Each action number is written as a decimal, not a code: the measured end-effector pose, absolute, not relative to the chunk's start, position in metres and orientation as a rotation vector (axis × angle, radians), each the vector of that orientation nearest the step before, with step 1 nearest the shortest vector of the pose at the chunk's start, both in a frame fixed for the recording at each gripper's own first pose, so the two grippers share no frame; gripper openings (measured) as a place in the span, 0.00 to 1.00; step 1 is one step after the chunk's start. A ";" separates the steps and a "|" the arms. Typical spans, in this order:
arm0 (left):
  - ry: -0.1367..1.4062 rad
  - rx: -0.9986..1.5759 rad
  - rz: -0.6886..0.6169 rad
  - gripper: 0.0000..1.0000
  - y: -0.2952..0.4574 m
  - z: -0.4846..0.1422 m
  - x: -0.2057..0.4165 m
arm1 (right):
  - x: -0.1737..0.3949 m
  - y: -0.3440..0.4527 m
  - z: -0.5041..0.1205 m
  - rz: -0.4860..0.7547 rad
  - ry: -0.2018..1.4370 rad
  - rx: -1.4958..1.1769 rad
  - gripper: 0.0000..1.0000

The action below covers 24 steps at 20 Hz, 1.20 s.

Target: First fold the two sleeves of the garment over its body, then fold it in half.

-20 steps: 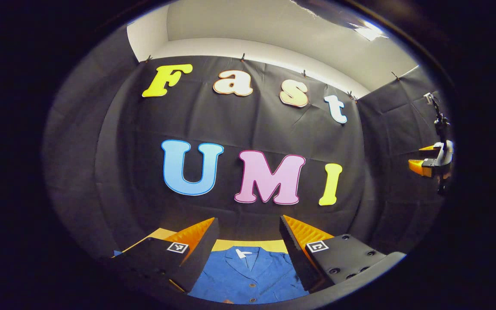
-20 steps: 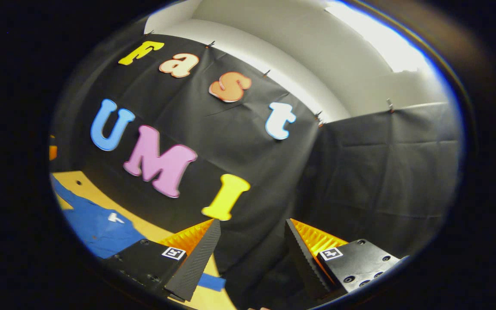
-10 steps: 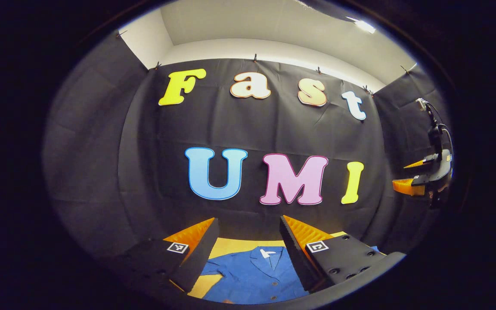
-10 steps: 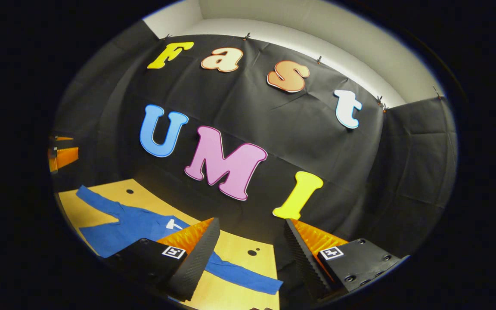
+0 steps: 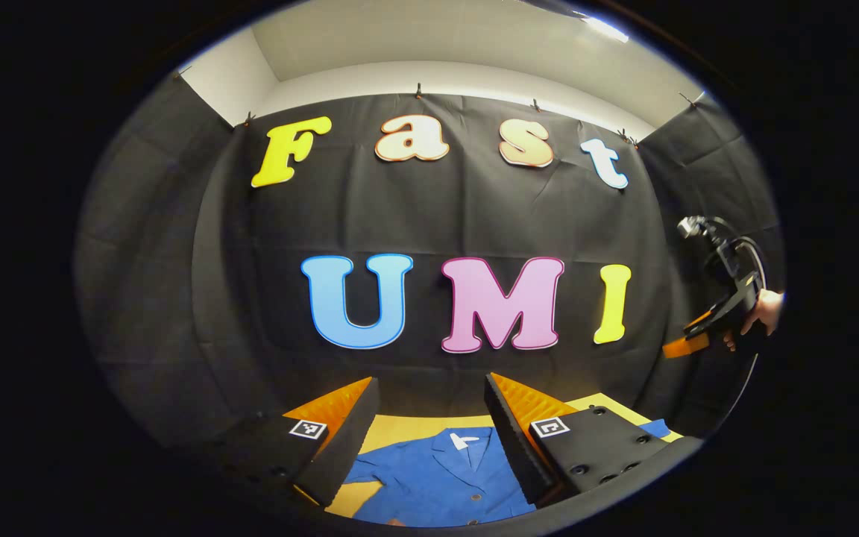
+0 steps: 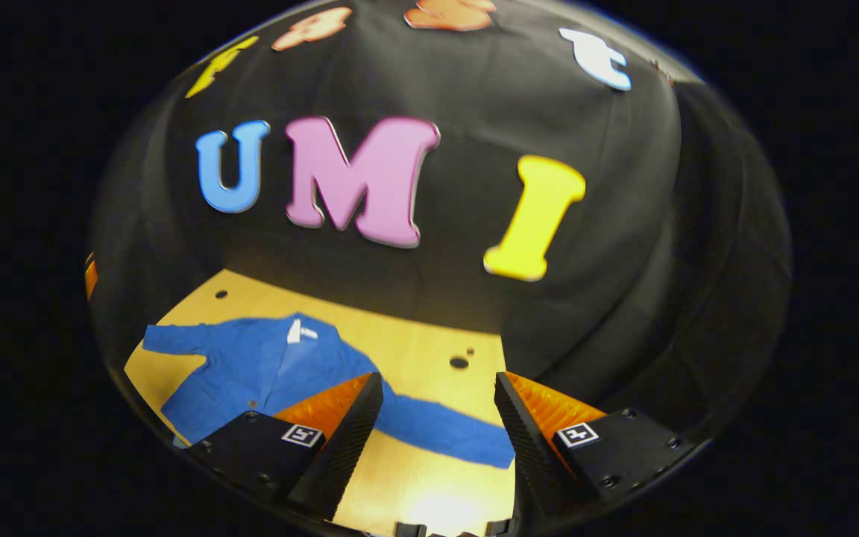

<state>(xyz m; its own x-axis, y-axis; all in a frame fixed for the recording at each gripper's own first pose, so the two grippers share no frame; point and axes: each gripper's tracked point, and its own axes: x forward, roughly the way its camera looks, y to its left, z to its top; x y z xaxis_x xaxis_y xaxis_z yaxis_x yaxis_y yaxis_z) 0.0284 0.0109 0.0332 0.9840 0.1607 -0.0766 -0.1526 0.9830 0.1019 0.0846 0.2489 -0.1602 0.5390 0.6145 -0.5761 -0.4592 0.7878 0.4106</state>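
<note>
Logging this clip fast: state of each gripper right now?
Left gripper: open, holding nothing, above the blue jacket.
Right gripper: open, holding nothing, over the jacket's spread sleeve.

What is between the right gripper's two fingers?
In the right gripper view, the open right gripper frames the blue jacket's outstretched sleeve lying flat on the bare wooden table.
</note>
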 end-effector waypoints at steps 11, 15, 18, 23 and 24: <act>0.226 0.110 0.294 0.82 -0.008 -0.010 0.059 | 0.077 0.259 -0.477 0.780 1.701 0.026 0.99; 0.267 0.125 0.326 0.82 -0.021 -0.018 0.073 | 0.083 0.263 -0.528 0.682 1.811 0.027 0.98; 0.269 0.137 0.330 0.82 -0.031 -0.020 0.082 | 0.079 0.260 -0.555 0.622 1.851 0.023 0.96; 0.281 0.146 0.329 0.82 -0.045 -0.025 0.088 | 0.074 0.269 -0.567 0.593 1.874 0.160 0.84; 0.284 0.139 0.321 0.82 -0.048 -0.029 0.087 | 0.072 0.268 -0.568 0.608 1.863 0.150 0.82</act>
<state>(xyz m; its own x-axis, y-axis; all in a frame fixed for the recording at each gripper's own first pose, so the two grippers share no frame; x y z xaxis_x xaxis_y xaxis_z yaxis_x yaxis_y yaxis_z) 0.0872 -0.0485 -0.0285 0.9099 0.3293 -0.2522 -0.2905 0.9400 0.1792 0.0723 0.2680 -0.5680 -0.3766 0.3858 -0.8422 -0.1850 0.8595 0.4765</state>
